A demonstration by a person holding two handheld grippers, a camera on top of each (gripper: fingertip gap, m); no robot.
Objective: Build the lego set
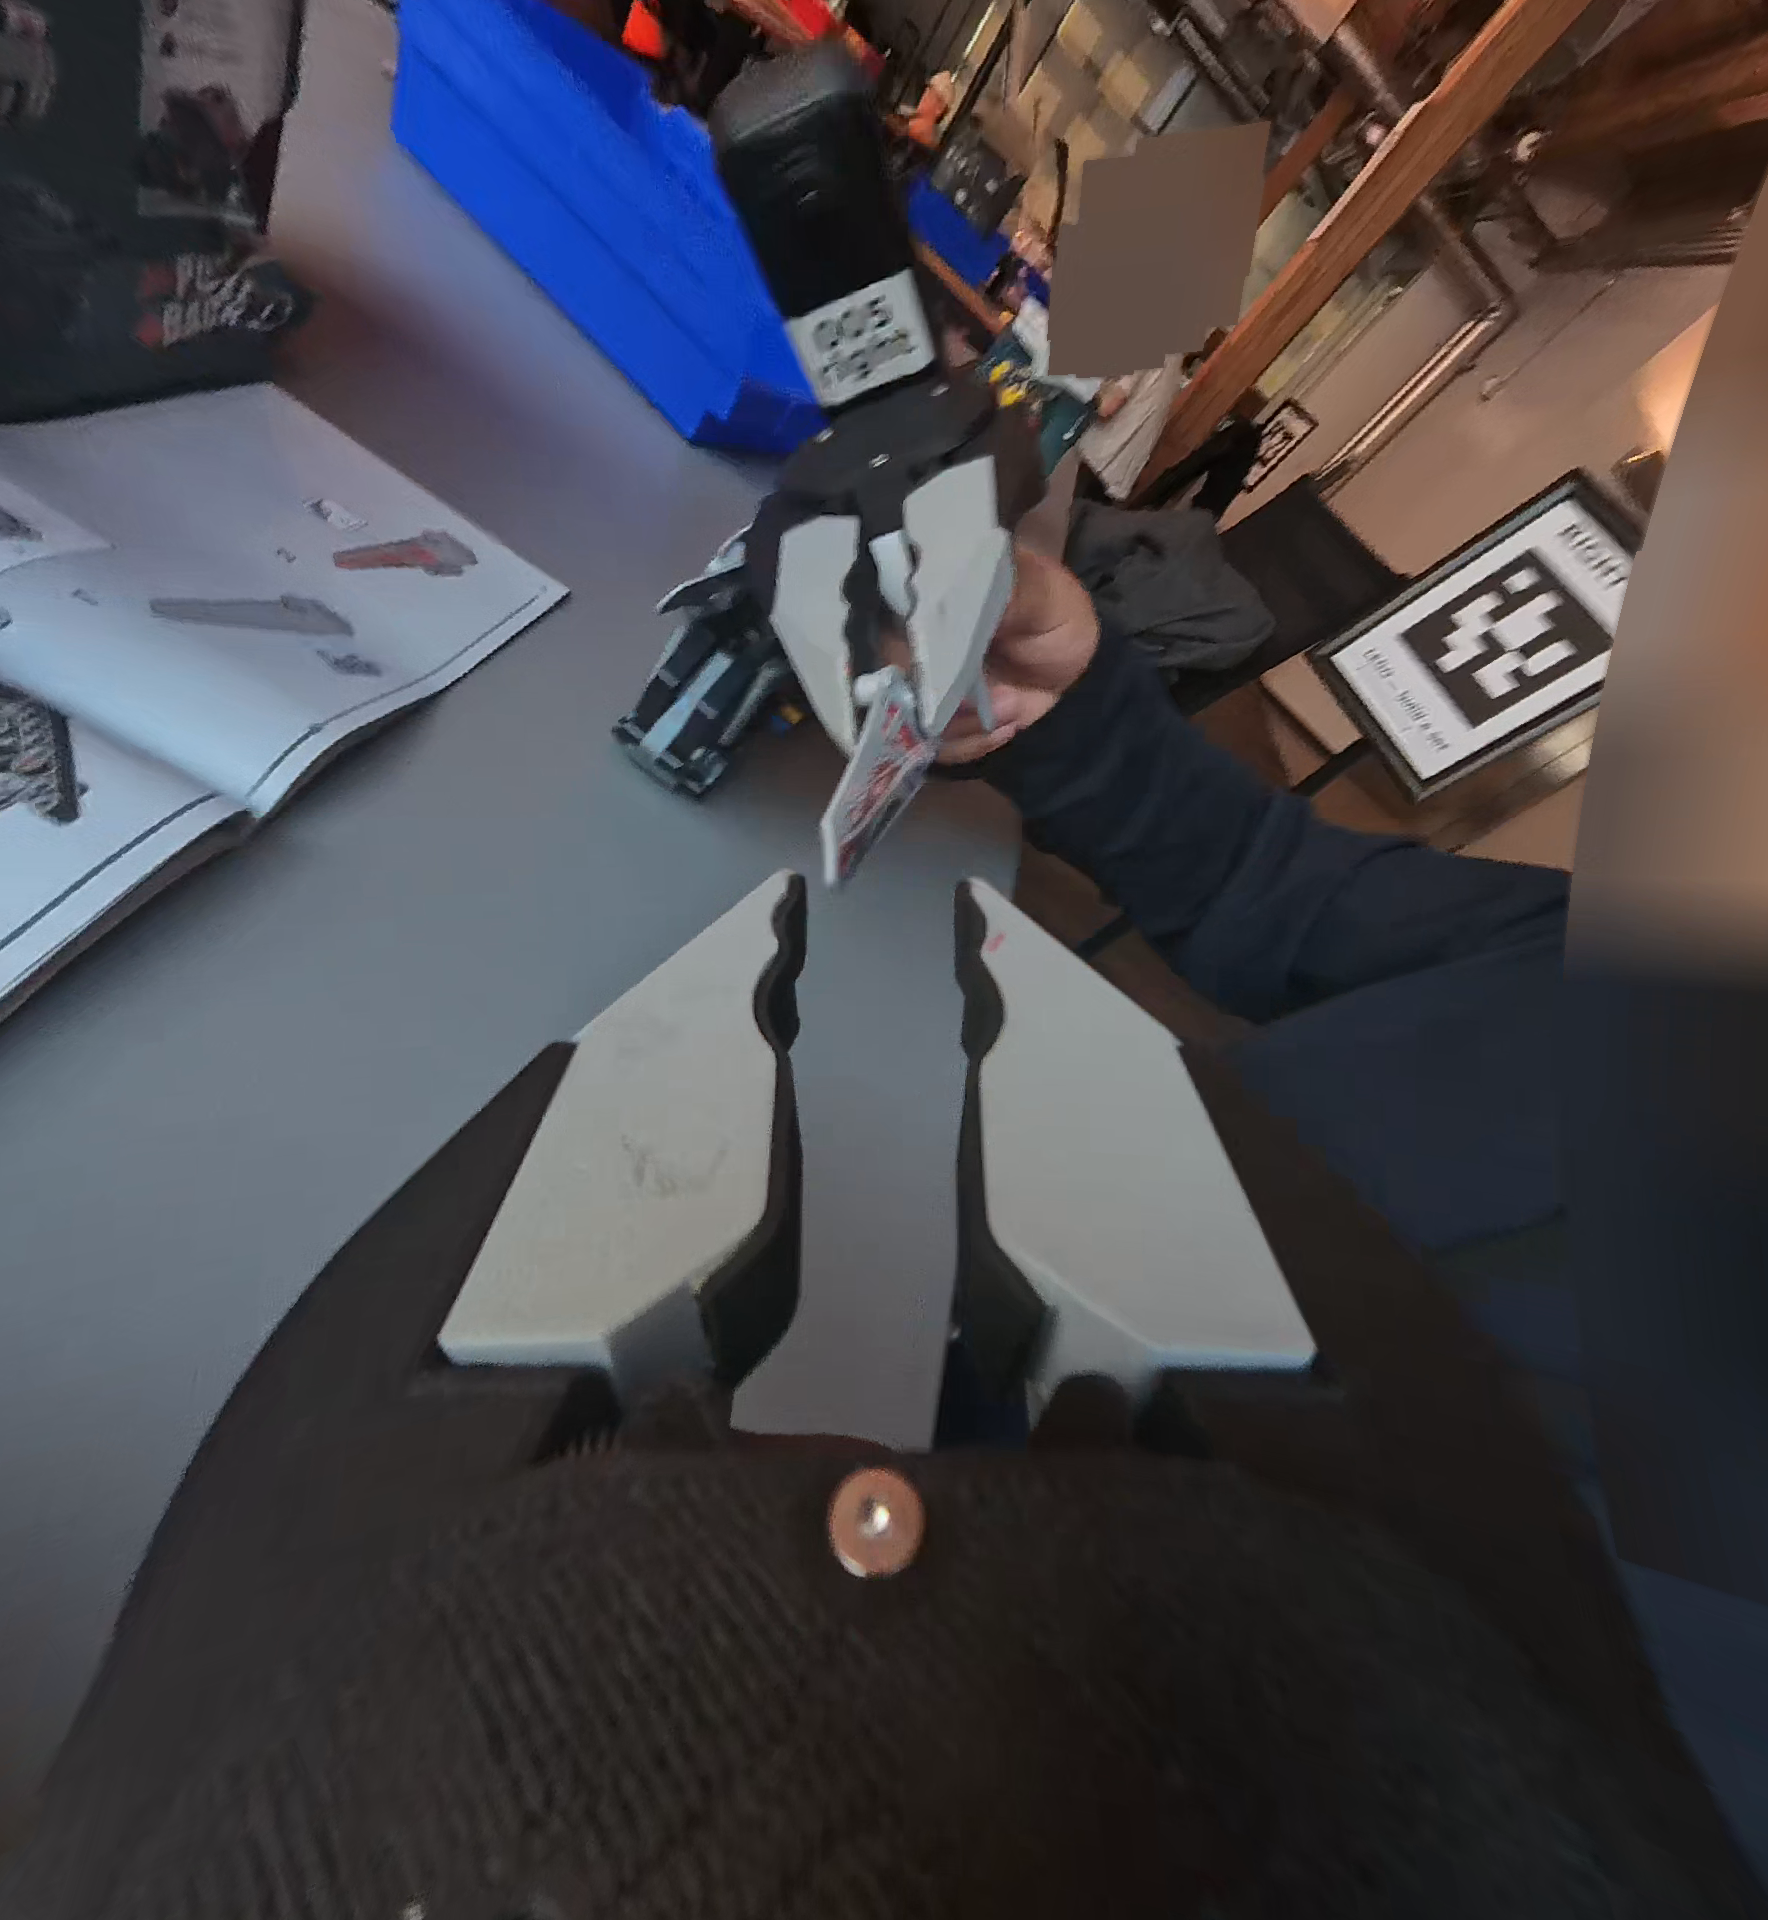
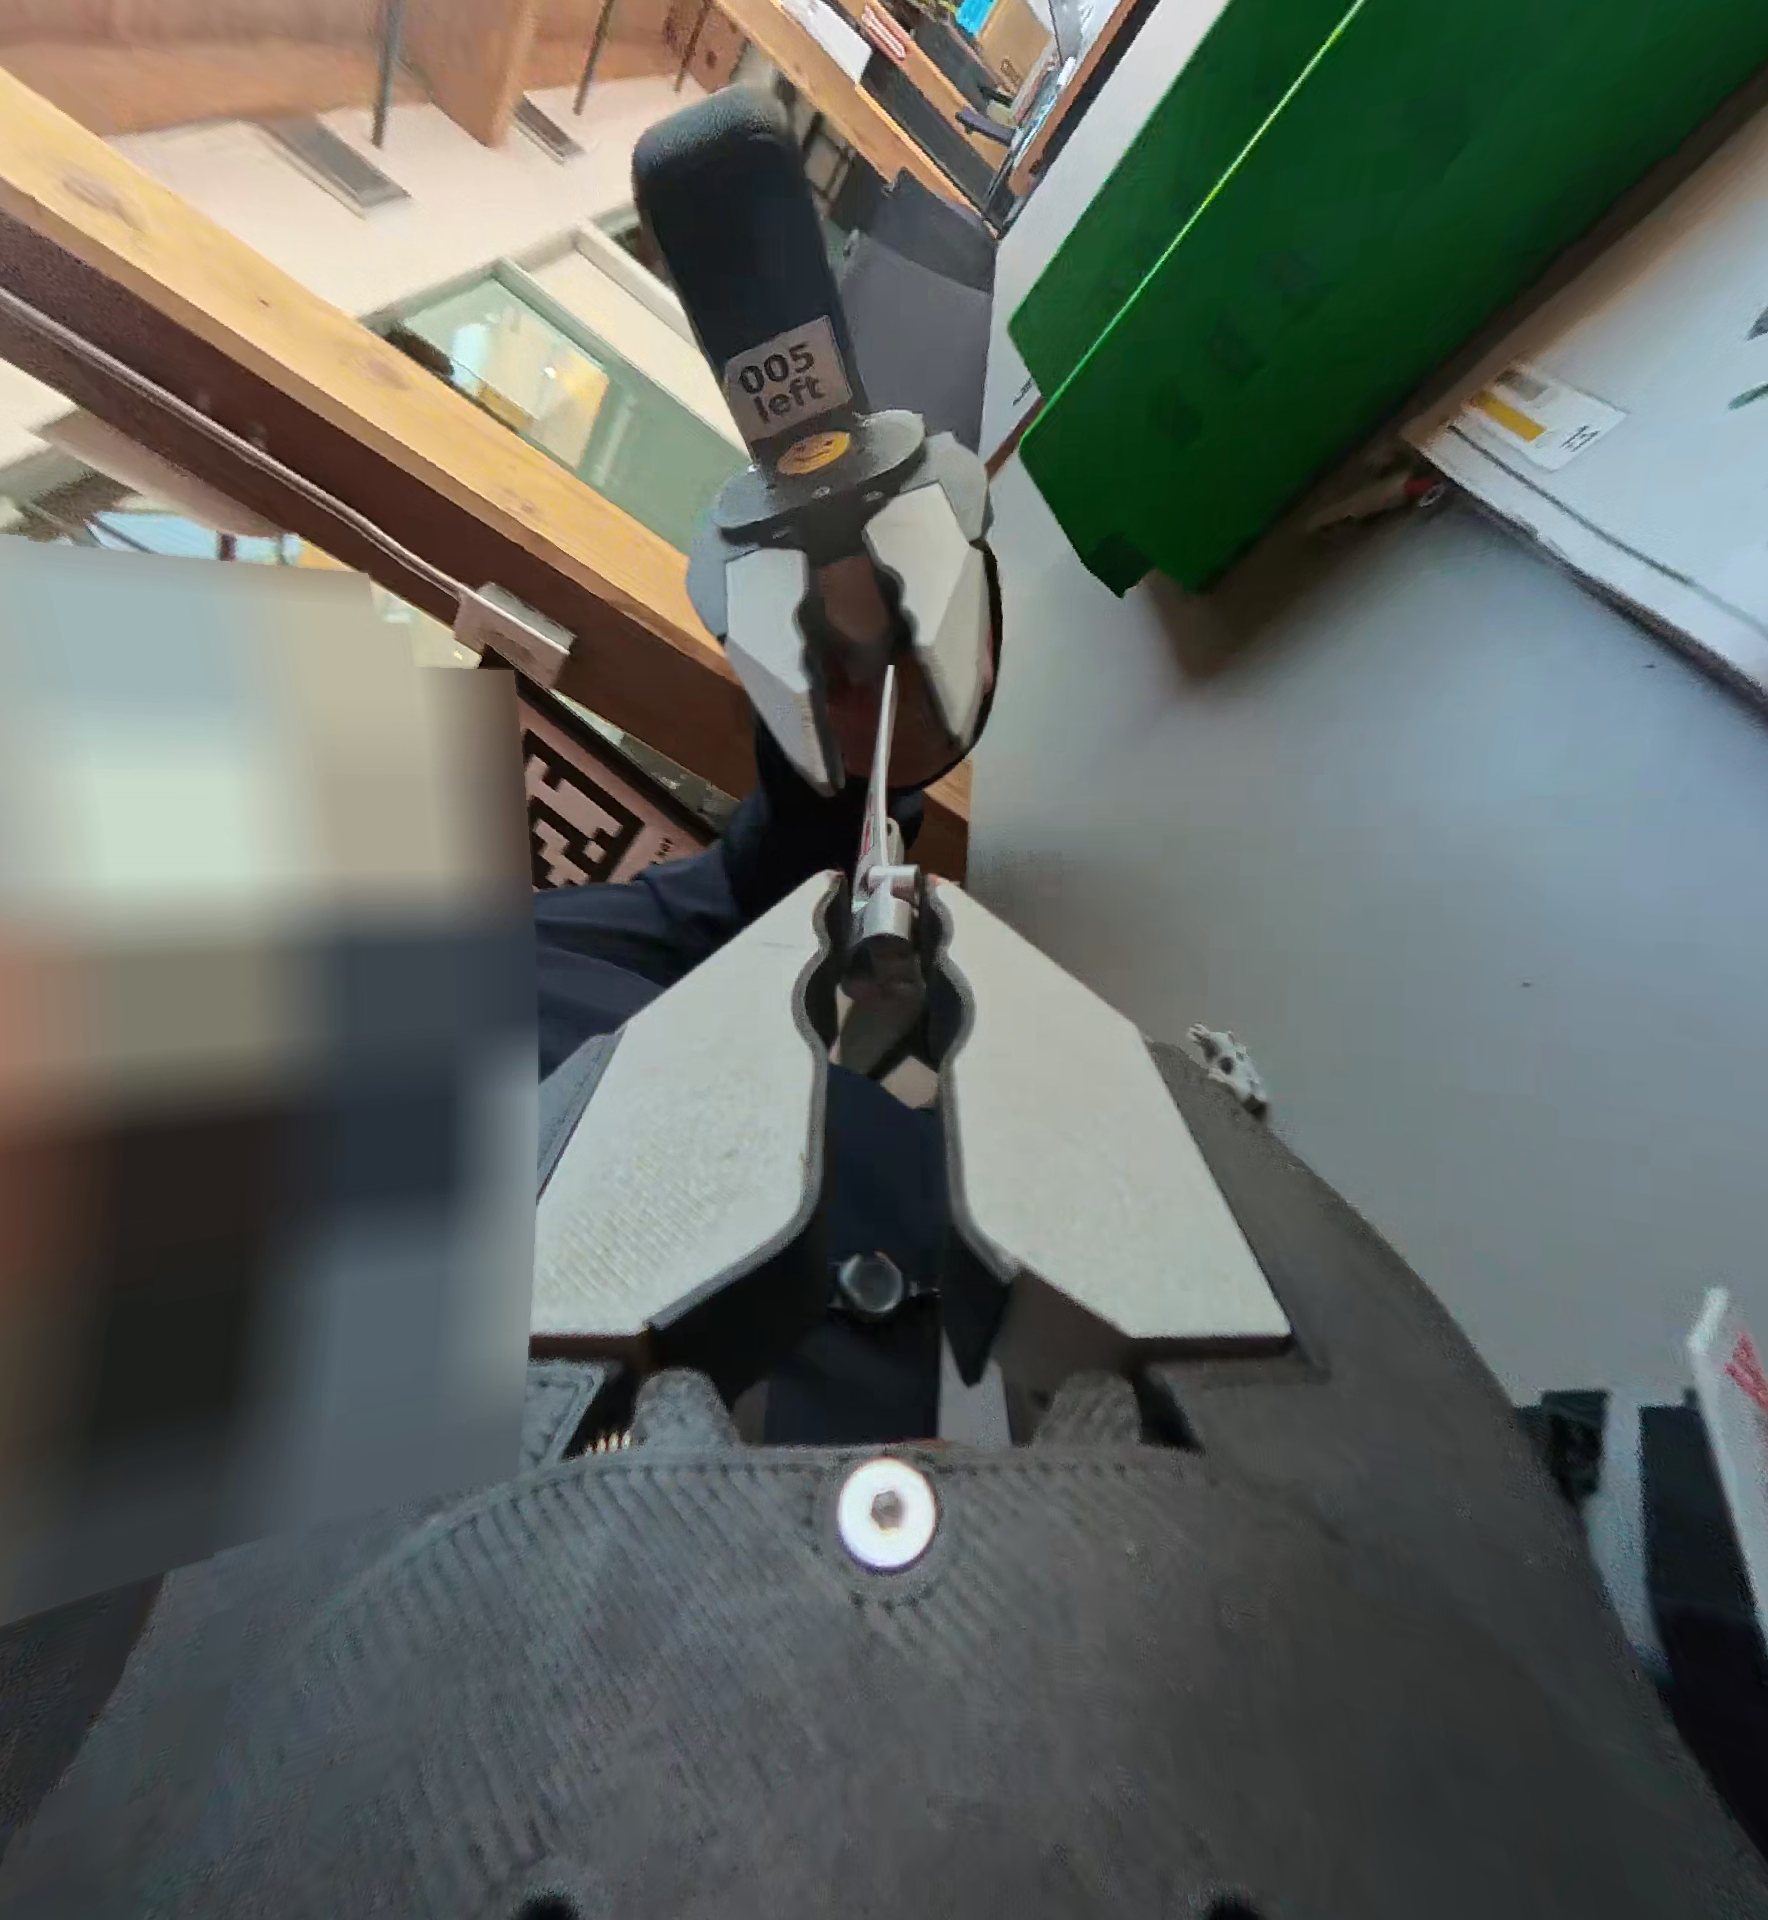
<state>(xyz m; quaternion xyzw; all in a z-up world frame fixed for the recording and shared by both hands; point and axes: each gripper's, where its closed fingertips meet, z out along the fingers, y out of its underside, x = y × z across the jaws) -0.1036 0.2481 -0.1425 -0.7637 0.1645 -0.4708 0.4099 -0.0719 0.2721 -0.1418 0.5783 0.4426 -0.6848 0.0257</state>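
Observation:
My right gripper (image 2: 882,894) is shut on a small grey connector (image 2: 880,920) at the end of a flat white lego panel with red markings (image 1: 875,790). It holds the panel in the air, edge-on in the right wrist view. My left gripper (image 1: 880,904) is open and empty and faces the right gripper (image 1: 890,717). The panel's free end reaches just to the left gripper's fingertips; touching cannot be told. The left gripper also shows in the right wrist view (image 2: 885,764). A partly built black and white lego car (image 1: 703,675) stands on the grey table (image 1: 236,1195) behind the right gripper.
An open instruction booklet (image 1: 184,644) lies at the left, with the dark lego box (image 1: 80,187) behind it. A blue bin (image 1: 599,239) stands at the back, a green bin (image 2: 1327,260) in the right wrist view. A small loose piece (image 2: 1228,1060) lies on the table.

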